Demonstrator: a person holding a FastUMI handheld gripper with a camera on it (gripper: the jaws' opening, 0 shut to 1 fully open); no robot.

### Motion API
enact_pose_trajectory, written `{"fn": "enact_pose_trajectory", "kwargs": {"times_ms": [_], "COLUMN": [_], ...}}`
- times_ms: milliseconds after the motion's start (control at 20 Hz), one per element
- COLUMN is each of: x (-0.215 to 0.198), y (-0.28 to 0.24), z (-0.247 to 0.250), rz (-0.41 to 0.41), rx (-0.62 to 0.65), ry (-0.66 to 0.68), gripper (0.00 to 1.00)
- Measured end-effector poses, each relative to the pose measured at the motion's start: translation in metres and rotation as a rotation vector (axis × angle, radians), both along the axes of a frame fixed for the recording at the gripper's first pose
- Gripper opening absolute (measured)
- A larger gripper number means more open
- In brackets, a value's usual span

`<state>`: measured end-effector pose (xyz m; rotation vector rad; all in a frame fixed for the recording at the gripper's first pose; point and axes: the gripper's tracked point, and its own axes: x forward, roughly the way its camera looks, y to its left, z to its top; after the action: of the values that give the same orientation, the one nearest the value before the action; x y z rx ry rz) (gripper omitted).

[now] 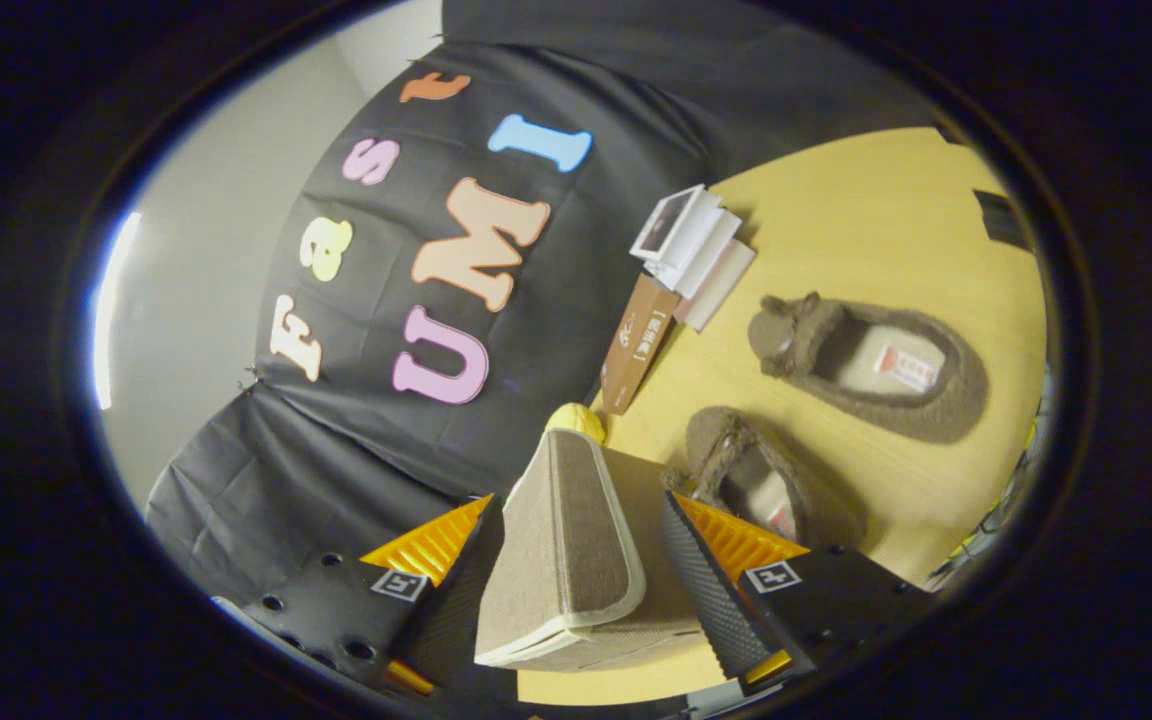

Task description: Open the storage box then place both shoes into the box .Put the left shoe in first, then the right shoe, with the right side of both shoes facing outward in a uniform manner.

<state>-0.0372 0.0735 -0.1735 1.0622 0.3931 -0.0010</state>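
Tongs (576, 590) spread wide around beige fabric storage box (566, 560) (lid flap raised, pale trim), contact unclear. Two brown fuzzy shoes (866, 370) lie on yellow table (866, 200) beyond, near one (756, 480) just beside box.

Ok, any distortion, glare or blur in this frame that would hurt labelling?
Gripper view: strong fisheye bending and a tilted horizon; the yellow wooden table curves. Beige fabric box lid sits between the fingers of the gripper, sharp. Two brown fuzzy slippers look clear, with soft shadows. No glare.
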Motion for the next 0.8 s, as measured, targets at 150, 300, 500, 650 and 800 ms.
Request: {"fn": "enact_pose_trajectory", "kwargs": {"times_ms": [150,300,500,650,800], "x": [-0.003,-0.005,-0.006,-0.002,-0.002], "y": [0.009,0.019,0.030,0.034,0.033], "z": [-0.015,-0.026,-0.032,-0.038,-0.027], "rz": [-0.012,-0.035,-0.042,-0.035,-0.049], "rx": [0.122,0.237,0.364,0.421,0.492], "ry": [0.045,0.074,0.085,0.098,0.057], "gripper": [0.98,0.98,0.98,0.95,0.85]}}
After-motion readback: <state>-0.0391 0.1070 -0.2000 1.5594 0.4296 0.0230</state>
